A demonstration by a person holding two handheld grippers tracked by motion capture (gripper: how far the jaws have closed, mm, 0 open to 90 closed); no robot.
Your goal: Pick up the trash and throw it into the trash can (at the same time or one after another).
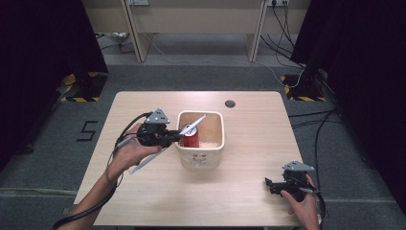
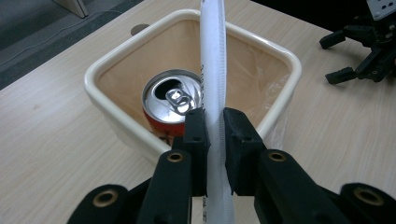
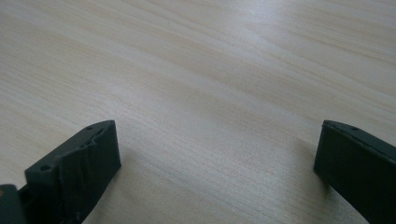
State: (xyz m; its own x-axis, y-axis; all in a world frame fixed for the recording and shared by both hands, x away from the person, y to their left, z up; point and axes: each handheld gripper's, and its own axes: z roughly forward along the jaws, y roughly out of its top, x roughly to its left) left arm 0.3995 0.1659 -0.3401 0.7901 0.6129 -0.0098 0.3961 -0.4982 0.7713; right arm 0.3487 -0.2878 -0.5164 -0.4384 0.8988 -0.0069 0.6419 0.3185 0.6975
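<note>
The left gripper [image 2: 213, 128] is clenched on a long white wrapped stick [image 2: 214, 60], whose far end reaches over the red can [image 2: 170, 100] already standing in the cream bin [image 2: 100, 70]. Dropping it in remains. The right gripper [image 3: 217, 154] rests released on the table [image 3: 210, 70].

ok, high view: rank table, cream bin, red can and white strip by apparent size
1. table, by far the largest.
2. cream bin.
3. white strip, long but very thin, clamped in the left gripper.
4. red can, partly hidden inside the bin.
Strip versus can is unsure: length against bulk.
</note>
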